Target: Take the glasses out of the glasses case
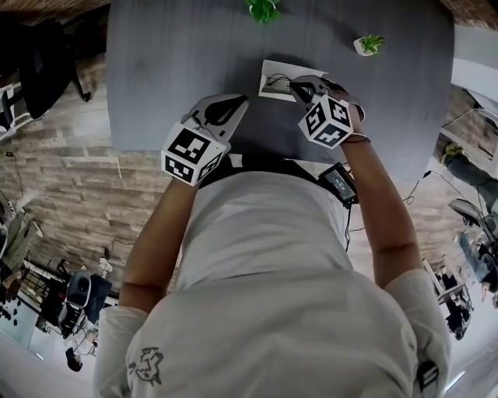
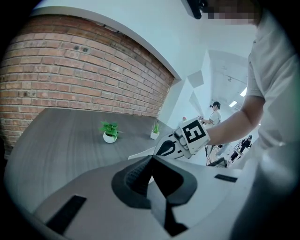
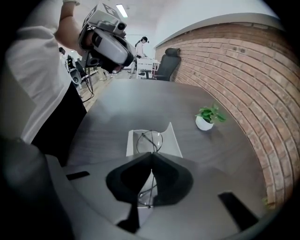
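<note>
A white glasses case (image 1: 268,92) lies open on the dark grey table (image 1: 156,70), with thin wire-rimmed glasses (image 3: 150,139) in it. My right gripper (image 1: 299,88) points steeply down into the case and is shut on the glasses' wire frame, which runs between its jaws (image 3: 151,155). One round lens still rests against the case wall (image 3: 174,143). My left gripper (image 1: 237,105) hovers to the left of the case near the table's front edge, apart from it; its jaws meet at the tip (image 2: 151,158) with nothing between them.
Two small potted plants (image 1: 263,9) (image 1: 369,44) stand at the far side of the table. A brick wall lies beyond the table. A black office chair (image 3: 166,58) and a person stand in the background.
</note>
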